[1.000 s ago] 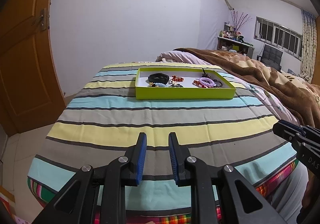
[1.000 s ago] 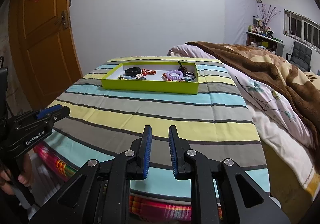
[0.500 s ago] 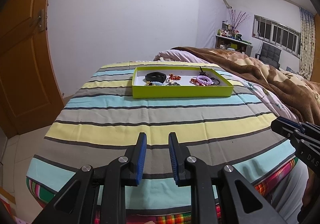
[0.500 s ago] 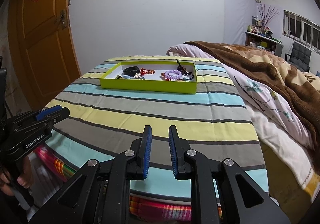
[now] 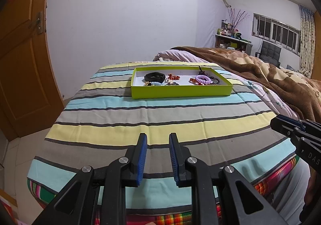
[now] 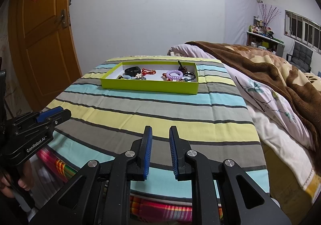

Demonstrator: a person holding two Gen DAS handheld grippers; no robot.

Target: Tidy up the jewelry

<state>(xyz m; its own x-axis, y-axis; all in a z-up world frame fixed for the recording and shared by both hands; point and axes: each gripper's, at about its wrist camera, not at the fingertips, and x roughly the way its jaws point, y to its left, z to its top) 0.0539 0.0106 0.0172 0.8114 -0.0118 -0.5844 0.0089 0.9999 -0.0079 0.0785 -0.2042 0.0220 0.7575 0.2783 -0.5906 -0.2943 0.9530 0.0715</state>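
A lime-green tray (image 5: 181,91) (image 6: 149,86) sits far back on the striped bedspread. It holds a black band (image 5: 154,76) (image 6: 132,70), a purple coil bracelet (image 5: 202,79) (image 6: 174,74), red beaded pieces (image 5: 173,77) (image 6: 148,71), a light blue coil (image 5: 156,83) and black hair ties (image 5: 215,79). My left gripper (image 5: 157,138) and my right gripper (image 6: 160,131) are both open and empty, low over the near edge of the bed, far from the tray. Each gripper shows at the edge of the other's view.
A brown blanket (image 6: 270,64) and floral quilt (image 6: 266,96) cover the bed to the right. A wooden door (image 6: 36,44) stands at left. The striped spread (image 5: 152,116) stretches between grippers and tray. A chair (image 5: 268,55) and shelf stand at the far right.
Both views have shifted slightly, with the tray sitting a little lower and nearer in frame. The jaws keep the same opening.
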